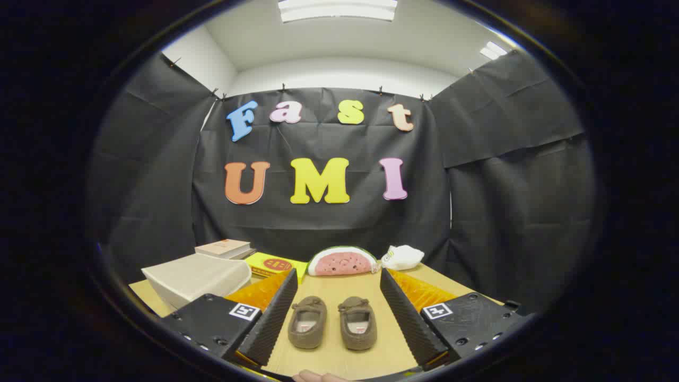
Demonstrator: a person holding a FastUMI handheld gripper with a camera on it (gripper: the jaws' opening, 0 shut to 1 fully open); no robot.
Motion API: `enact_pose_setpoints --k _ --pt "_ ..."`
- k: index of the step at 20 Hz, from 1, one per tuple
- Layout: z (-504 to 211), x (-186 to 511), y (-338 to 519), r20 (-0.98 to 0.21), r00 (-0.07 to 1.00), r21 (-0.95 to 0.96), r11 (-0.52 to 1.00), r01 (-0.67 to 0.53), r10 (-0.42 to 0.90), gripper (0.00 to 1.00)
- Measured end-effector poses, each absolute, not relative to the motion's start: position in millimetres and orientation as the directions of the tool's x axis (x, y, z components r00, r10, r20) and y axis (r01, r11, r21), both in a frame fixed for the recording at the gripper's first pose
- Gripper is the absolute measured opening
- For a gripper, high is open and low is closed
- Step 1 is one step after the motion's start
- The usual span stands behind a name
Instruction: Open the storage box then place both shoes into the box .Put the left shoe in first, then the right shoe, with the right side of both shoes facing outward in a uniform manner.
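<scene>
Tongs: the tongs (339, 313) are spread wide, both fingers apart and pinching nothing — they hang above the bench with the two shoes showing in the gap between them.
Left shoe: a brown slipper-style left shoe (307, 322) lies flat on the bench between the fingers, sole down, its opening facing up.
Right shoe: the matching right shoe (358, 322) lies just beside the first, parallel to it, a narrow strip of bench between the pair; neither shoe touches a finger.
Storage box: a pale storage box (197, 278) sits on the bench beyond the left finger, its lid shut as far as the view shows, tilted-looking from the lens curve.
Bench: a light wooden bench (334, 355) carries everything.
Books: a book (224, 248) lies behind the box, and a yellow book (276, 263) lies flat next to it.
Watermelon toy: a plush watermelon slice (342, 261) stands at the far side of the bench, beyond the shoes.
White bundle: a small white bundle (403, 257) lies just beside the plush slice — what it is, I cannot tell.
Hand: a fingertip of the person's hand (318, 377) shows below the tongs.
</scene>
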State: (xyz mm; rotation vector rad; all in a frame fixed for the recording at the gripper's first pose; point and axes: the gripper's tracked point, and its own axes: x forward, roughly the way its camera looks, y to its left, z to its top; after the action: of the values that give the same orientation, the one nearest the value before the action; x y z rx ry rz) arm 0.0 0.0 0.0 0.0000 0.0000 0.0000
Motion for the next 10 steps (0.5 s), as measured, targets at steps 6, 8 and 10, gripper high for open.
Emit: enact_pose_setpoints --k 6,8,10 --pt "-3 -6 11 -0.036 0.999 0.031 0.999 -0.031 0.032 0.95" --pt "-4 -4 11 -0.044 0.998 0.043 0.998 -0.036 0.038 0.95" --pt "-8 0 13 -0.05 0.998 0.051 0.998 -0.042 0.044 0.95"
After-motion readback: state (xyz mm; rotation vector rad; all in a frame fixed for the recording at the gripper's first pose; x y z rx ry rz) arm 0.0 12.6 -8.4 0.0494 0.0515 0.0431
